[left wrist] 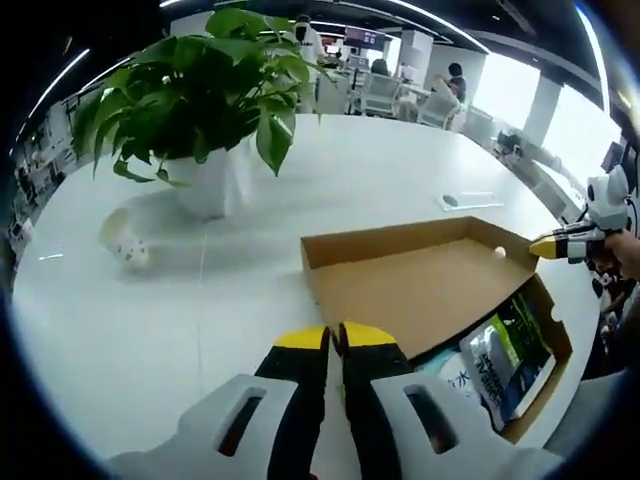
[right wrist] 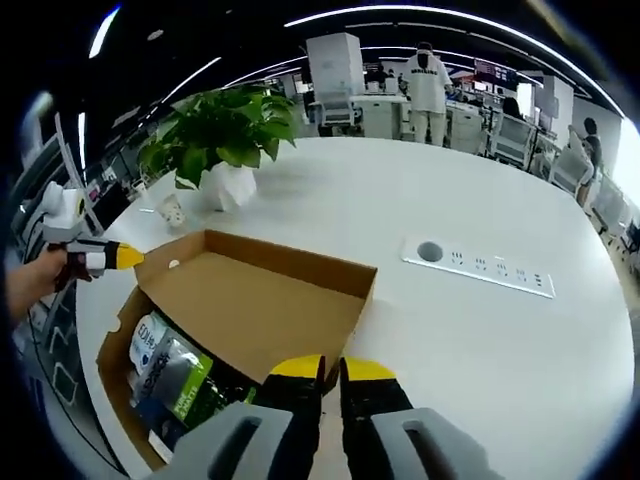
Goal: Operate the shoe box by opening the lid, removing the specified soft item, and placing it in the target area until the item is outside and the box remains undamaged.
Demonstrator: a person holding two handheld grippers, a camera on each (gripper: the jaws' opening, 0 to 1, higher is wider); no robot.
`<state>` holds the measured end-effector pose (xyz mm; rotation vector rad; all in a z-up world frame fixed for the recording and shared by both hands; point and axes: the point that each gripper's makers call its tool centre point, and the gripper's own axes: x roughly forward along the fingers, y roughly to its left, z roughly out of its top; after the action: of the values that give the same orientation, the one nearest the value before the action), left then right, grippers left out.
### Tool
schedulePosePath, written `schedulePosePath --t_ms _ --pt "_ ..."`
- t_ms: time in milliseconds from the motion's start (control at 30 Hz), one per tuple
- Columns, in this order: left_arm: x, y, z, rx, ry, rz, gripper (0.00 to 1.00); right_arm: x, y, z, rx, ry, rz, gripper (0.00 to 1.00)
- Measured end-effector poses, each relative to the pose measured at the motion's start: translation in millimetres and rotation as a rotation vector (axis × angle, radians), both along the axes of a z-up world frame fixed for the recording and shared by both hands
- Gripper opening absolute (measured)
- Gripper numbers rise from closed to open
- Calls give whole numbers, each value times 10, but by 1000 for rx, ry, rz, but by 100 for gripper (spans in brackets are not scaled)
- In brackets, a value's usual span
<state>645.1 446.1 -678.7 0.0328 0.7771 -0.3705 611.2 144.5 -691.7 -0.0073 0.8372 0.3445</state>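
Left gripper view: left gripper [left wrist: 333,338], fingers closed and empty, at the lid's [left wrist: 420,290] near edge; packets [left wrist: 505,360] lie in the box [left wrist: 555,335] beyond-right.

Right gripper view: right gripper [right wrist: 330,372], fingers closed and empty, at the lid's opposite edge; packets to its left, about equally near.

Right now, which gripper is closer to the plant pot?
Left. The left gripper is at the box lid corner on the plant pot side. The right gripper is at the lid's opposite end, farther away.
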Motion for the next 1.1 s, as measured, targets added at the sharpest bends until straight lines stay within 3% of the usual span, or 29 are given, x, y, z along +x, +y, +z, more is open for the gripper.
schedulePosePath --t_ms 433,733,1100 --pt "-89 -16 253 -2 -68 -16 12 -123 54 166 24 -37 16 16" --pt "-323 -105 354 -16 -88 -41 17 -273 205 315 60 -63 68 16" --pt "-576 -175 279 -22 -76 -66 18 -473 334 182 63 -31 125 19"
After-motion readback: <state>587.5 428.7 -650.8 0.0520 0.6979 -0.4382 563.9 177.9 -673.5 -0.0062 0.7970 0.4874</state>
